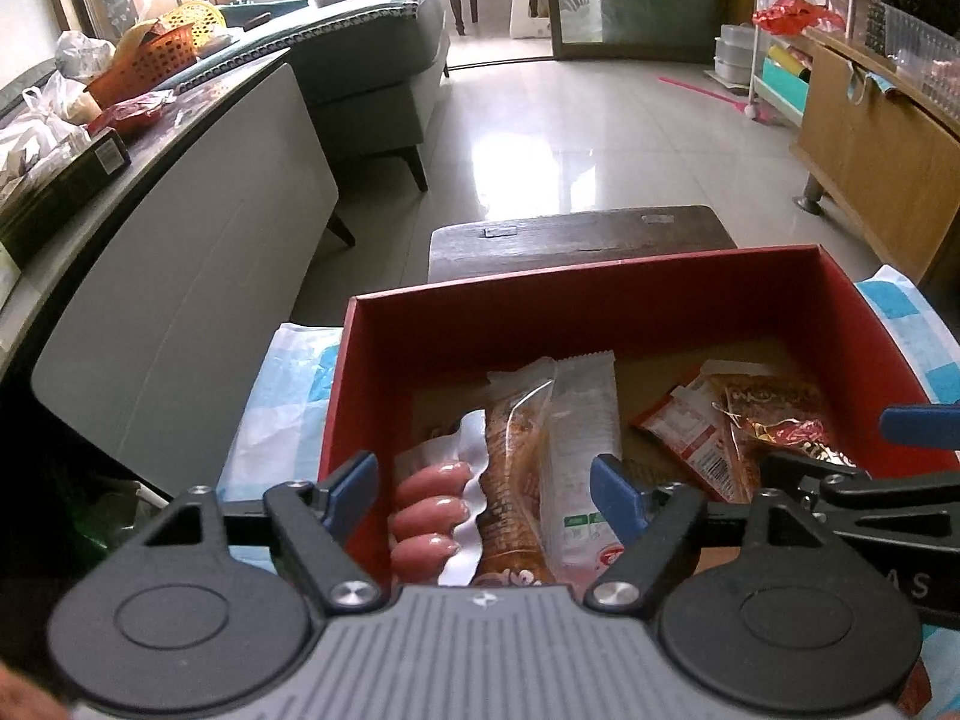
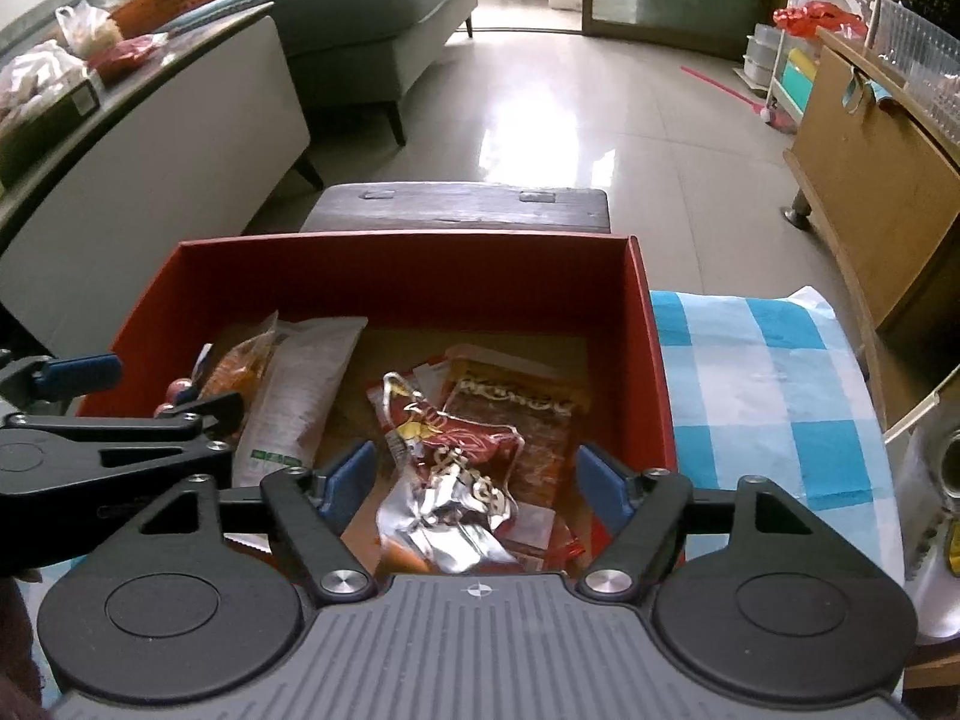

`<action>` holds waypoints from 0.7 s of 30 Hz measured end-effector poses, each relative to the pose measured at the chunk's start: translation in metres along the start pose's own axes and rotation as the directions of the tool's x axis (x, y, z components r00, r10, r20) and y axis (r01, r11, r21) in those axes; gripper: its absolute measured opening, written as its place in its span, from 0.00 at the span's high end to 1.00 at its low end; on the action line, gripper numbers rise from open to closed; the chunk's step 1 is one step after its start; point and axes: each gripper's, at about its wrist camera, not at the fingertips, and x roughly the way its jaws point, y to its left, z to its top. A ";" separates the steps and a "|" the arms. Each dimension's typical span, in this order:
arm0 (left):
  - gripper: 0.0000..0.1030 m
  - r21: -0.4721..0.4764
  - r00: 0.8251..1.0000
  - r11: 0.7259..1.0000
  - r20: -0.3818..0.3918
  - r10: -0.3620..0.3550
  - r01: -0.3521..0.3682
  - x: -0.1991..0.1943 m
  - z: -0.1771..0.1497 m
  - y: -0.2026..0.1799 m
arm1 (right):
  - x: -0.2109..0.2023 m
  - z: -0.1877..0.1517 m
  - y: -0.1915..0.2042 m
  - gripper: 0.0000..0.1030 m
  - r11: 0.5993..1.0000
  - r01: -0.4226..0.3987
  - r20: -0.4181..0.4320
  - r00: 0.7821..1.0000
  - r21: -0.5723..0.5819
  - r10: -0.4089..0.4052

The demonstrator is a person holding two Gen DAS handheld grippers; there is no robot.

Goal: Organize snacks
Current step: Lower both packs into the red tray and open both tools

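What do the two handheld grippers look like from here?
Both match: the left gripper and right gripper have a grey ribbed body with a small compass-like mark, two round black discs, black linkage arms with silver screws, and blue pads on the jaws. No cables or sleeves visible.

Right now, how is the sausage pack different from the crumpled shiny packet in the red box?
The sausage pack is clear, so you can see pink sausages inside; the crumpled foil packet is red and silver and hides its food. The sausage pack lies at the left end of the red box, under the left gripper; the foil packet lies toward the right, under the right gripper. Both rest loose in the box, gripped by neither.
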 end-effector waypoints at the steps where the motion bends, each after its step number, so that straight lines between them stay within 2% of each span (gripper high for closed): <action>1: 0.30 0.002 1.000 1.000 0.000 -0.001 0.001 0.000 0.000 0.000 | 0.001 0.000 0.000 0.21 1.000 0.004 0.000 1.000 -0.003 -0.004; 17: 0.29 -0.007 0.999 0.999 0.023 -0.033 0.033 -0.021 -0.002 0.008 | 0.008 -0.004 -0.004 0.17 0.996 0.078 0.005 0.997 -0.039 -0.078; 21: 0.29 -0.009 0.998 0.999 0.035 -0.042 0.043 -0.027 -0.002 0.012 | 0.002 -0.001 0.003 0.18 0.991 0.116 0.060 0.992 -0.071 -0.112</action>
